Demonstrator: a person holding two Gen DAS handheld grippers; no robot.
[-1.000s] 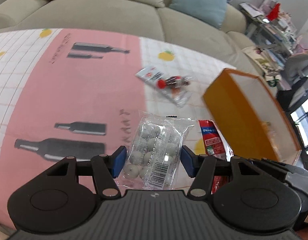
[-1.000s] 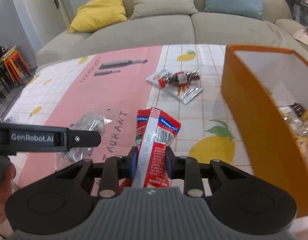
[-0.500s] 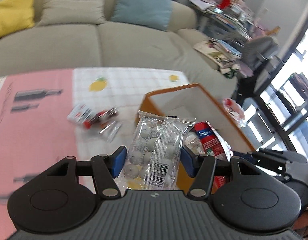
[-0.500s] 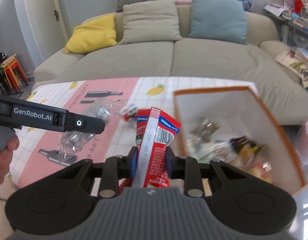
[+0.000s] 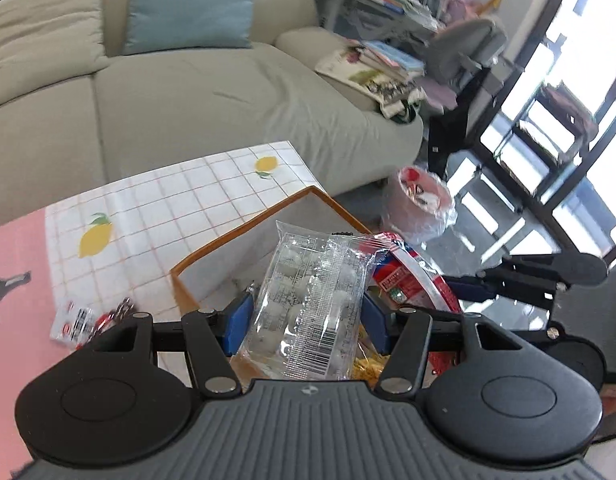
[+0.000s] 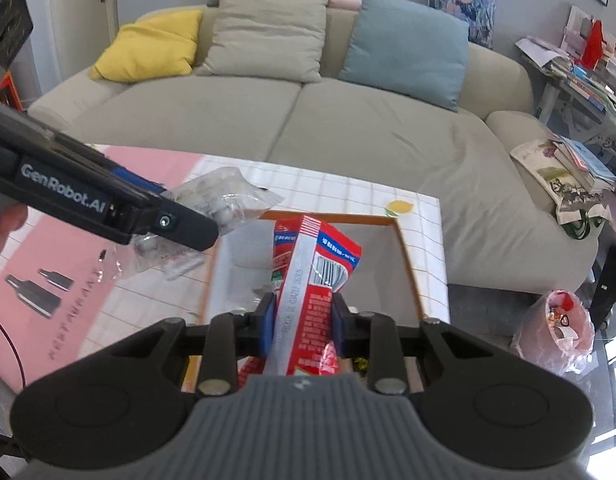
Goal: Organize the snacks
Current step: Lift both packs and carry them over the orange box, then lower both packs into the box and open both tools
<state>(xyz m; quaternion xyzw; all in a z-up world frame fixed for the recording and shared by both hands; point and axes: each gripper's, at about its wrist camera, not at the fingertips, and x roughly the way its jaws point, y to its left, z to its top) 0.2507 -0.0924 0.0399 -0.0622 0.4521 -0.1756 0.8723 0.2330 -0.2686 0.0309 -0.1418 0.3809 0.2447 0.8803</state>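
A clear packet of white balls [image 5: 312, 304] is clamped in the left hand-held gripper [image 5: 303, 320], and a red snack packet [image 6: 308, 292] is pinched tight in the right hand-held gripper [image 6: 301, 320]; both are held above the orange box [image 6: 408, 256] on the table [image 5: 179, 200]. Yellow wrapped snacks [image 5: 368, 364] are seen inside the box. Beyond it, a red-and-white packet [image 5: 83, 318] is left on the table, beside the box

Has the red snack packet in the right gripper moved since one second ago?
Yes. The red snack packet, clamped in the right gripper, went from over the tablecloth to above the orange box.
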